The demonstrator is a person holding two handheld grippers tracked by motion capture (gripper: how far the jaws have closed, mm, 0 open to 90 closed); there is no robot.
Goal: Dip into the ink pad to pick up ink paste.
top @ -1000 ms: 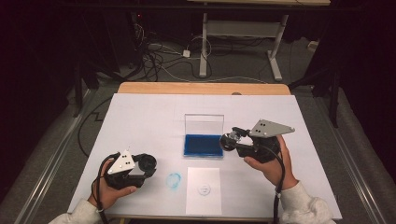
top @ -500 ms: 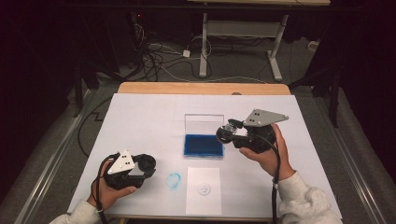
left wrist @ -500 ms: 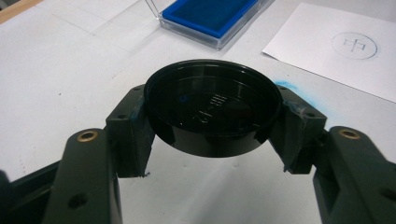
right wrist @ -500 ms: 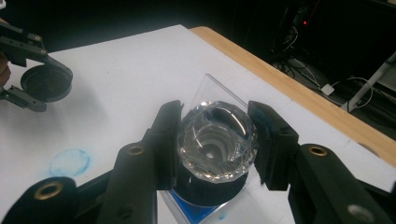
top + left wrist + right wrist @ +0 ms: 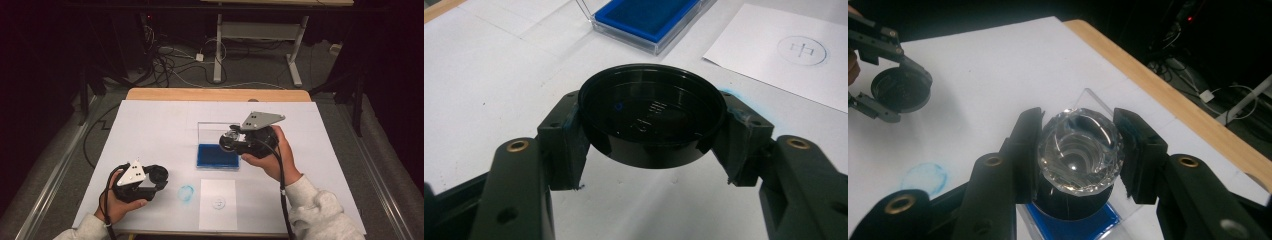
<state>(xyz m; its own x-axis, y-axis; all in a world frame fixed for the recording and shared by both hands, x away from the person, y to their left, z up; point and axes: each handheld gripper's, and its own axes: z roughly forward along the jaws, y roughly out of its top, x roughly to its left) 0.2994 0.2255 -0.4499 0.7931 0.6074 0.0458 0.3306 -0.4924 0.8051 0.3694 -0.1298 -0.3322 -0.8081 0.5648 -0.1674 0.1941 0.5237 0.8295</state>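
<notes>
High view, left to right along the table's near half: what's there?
Left tongs holding the black lid → blue smudge → white sheet with circled mark → right tongs holding the stamp.

We see a round black cap (image 5: 651, 117), shallow like a dish, with raised lettering on its inner face and notches in its rim. It sits level above the white table cover, at the near left in the high view (image 5: 157, 174), clamped at two opposite sides. We also see a clear faceted stamp (image 5: 1080, 150), its crystal-like top glinting over a dark round base. It is clamped at its sides and hangs over the near edge of the blue ink pad (image 5: 216, 155), whose clear lid stands open.
</notes>
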